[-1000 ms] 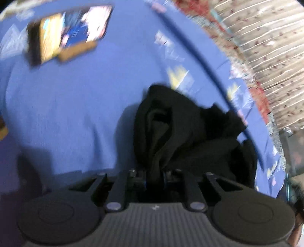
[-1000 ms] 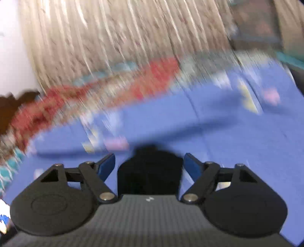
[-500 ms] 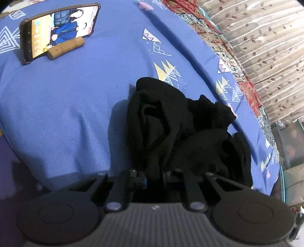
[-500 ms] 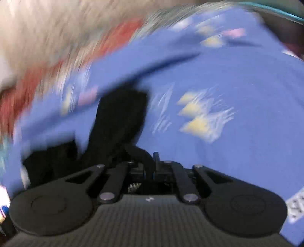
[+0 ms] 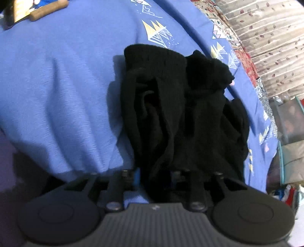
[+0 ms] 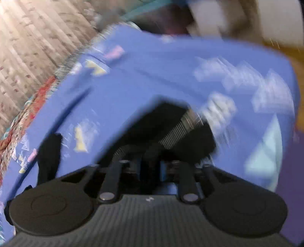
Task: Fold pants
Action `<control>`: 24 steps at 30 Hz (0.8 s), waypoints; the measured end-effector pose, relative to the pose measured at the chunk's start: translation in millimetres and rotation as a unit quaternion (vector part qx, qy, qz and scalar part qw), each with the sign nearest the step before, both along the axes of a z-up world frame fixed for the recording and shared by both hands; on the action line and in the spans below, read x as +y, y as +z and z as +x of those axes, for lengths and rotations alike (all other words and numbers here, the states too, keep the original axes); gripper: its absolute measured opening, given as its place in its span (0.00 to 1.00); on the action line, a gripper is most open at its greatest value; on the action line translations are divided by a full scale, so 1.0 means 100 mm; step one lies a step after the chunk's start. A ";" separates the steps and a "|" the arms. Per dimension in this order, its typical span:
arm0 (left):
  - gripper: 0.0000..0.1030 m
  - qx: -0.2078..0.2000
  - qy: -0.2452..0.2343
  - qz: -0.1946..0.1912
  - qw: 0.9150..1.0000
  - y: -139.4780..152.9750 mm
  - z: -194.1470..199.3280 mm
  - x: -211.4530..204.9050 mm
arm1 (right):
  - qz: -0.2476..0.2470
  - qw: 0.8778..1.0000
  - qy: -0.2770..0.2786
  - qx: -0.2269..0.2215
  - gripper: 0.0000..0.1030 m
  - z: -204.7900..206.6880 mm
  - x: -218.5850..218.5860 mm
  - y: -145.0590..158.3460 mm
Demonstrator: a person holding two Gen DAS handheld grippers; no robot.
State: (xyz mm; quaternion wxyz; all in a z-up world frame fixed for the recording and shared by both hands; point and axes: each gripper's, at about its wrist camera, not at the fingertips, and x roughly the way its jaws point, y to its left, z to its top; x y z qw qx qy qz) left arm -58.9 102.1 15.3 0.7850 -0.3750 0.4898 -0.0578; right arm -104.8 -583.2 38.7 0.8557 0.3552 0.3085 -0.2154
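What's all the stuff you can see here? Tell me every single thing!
pants: one, black, bunched in a heap on the bedsheet, right in front of both grippers
bedsheet: one, blue with white and yellow triangle prints, under the pants
wooden stick: one, brown, top left edge of the left wrist view, lying on the bedsheet
patterned cloth: one, red and teal, along the far edge of the bedsheet
curtain: one, beige with small leaf prints, behind the bed
left gripper: one, black, jaws opening, black fabric between them
right gripper: one, black with blue pads, jaws opening, at the pants; view blurred
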 end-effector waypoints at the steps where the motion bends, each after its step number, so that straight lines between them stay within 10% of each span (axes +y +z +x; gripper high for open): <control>1: 0.42 -0.008 0.002 0.002 1.000 0.05 -0.05 0.06 | 0.012 1.000 -0.007 -0.013 0.34 -0.05 0.00 -0.07; 4: 0.58 -0.032 0.027 0.022 0.999 0.16 -0.18 0.30 | 0.007 1.000 -0.002 -0.020 0.38 -0.06 0.04 -0.02; 10: 0.60 -0.029 0.104 -0.005 0.994 0.12 -0.07 0.71 | -0.001 0.999 0.009 -0.038 0.56 -0.05 0.12 0.09; 18: 0.66 -0.019 0.080 -0.040 0.996 -0.05 0.66 0.55 | 0.009 1.000 -0.009 -0.028 0.59 -0.30 0.26 0.10; 20: 0.45 -0.029 0.059 -0.027 0.997 -0.05 0.74 0.41 | 0.007 0.999 -0.021 -0.034 0.59 -0.36 0.21 0.14; 21: 0.09 -0.032 0.042 -0.023 0.998 -0.03 0.78 0.34 | 0.006 0.999 -0.027 -0.036 0.59 -0.40 0.20 0.17; 24: 0.09 -0.037 0.053 -0.031 0.997 0.10 0.67 0.44 | 0.004 0.998 -0.044 -0.040 0.59 -0.50 0.14 0.22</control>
